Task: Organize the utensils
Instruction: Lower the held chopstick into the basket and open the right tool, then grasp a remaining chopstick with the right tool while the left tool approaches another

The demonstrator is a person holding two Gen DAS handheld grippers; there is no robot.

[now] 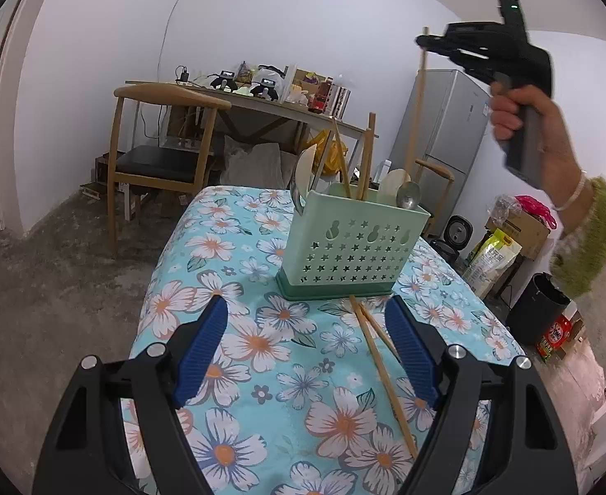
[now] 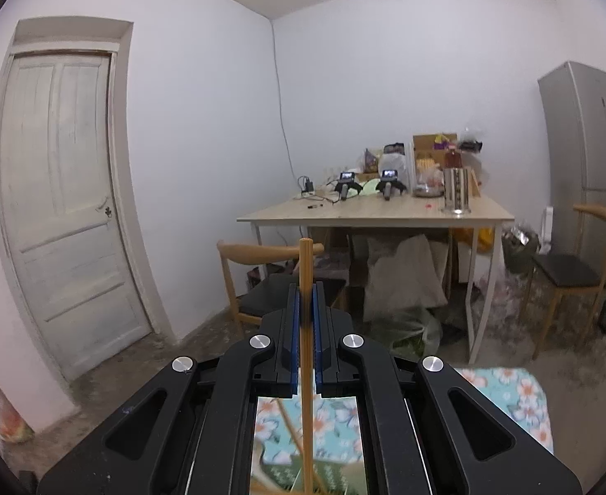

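A wooden chair (image 1: 160,132) beside a cluttered desk (image 2: 375,210), fridge (image 2: 588,156) nearby.

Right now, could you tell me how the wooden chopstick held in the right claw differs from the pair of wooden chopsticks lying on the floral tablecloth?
The wooden chopstick held in the right claw stands upright in the air above the green star-punched utensil holder; the pair of wooden chopsticks lies flat on the floral tablecloth in front of it. The held one is single and pinched between shut pads; the pair is crossed and ungripped, near the open left claw. All look like the same plain light wood.
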